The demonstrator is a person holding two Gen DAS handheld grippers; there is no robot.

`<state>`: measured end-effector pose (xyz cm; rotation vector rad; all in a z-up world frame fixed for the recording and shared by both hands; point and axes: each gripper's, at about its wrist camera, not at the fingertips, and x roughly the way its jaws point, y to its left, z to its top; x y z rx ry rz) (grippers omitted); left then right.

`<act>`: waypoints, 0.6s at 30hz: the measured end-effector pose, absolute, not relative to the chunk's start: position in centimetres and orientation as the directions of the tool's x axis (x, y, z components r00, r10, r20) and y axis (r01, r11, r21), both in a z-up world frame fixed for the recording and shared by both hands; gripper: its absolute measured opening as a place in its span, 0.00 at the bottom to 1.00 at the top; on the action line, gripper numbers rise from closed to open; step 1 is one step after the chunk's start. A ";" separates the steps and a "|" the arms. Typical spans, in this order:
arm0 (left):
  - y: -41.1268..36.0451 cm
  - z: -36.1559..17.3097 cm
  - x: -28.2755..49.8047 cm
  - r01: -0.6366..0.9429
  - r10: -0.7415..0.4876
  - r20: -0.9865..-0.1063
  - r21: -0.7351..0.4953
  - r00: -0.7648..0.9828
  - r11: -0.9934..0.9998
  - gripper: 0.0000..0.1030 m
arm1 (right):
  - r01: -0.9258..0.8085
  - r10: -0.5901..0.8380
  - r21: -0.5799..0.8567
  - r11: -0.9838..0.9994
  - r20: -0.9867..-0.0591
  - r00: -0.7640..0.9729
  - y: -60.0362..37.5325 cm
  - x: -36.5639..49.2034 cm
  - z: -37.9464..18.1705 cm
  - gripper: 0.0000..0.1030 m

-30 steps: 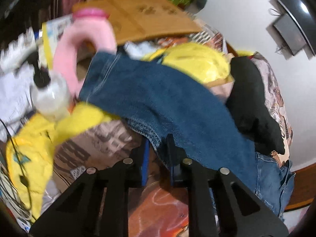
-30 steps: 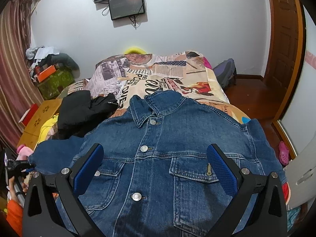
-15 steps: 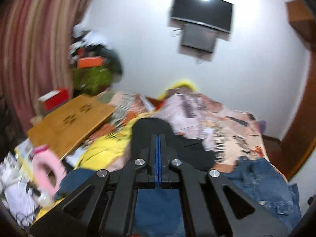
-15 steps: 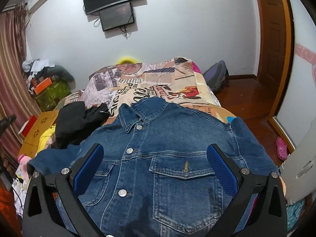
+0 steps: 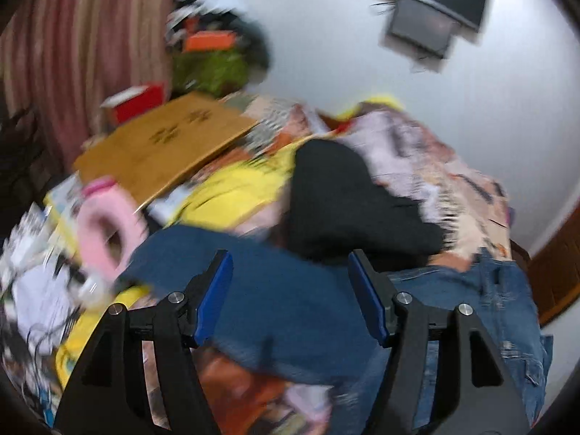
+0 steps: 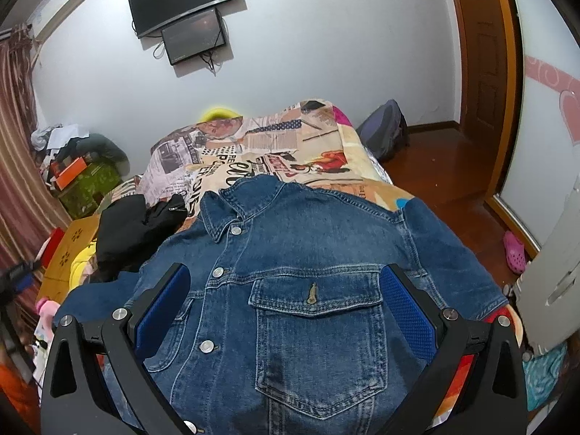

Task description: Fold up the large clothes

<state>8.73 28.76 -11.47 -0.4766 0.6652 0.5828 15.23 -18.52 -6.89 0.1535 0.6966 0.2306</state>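
A blue denim jacket (image 6: 308, 275) lies front-up and buttoned on the bed, collar toward the far wall. My right gripper (image 6: 286, 304) is open and empty above its chest pocket. In the blurred left wrist view the jacket's sleeve (image 5: 275, 290) lies stretched toward the left. My left gripper (image 5: 290, 290) is open and empty above that sleeve.
The bed has a newspaper-print cover (image 6: 290, 152). A black garment (image 6: 134, 228) and a yellow cloth (image 5: 235, 192) lie left of the jacket. A cardboard sheet (image 5: 163, 145), a pink object (image 5: 105, 224) and clutter sit at the left. A backpack (image 6: 384, 130) and a door (image 6: 482, 54) are at the right.
My left gripper was shut on the sleeve edge, swung up shut, and now is open above the sleeve. My right gripper has drifted back over the jacket and stayed open.
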 end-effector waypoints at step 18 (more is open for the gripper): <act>40.5 -26.0 7.0 -0.797 0.206 -0.838 -0.360 0.505 0.485 0.12 | -0.282 0.284 0.105 0.954 -0.627 0.725 -12.7 14.9 -6.2 1.00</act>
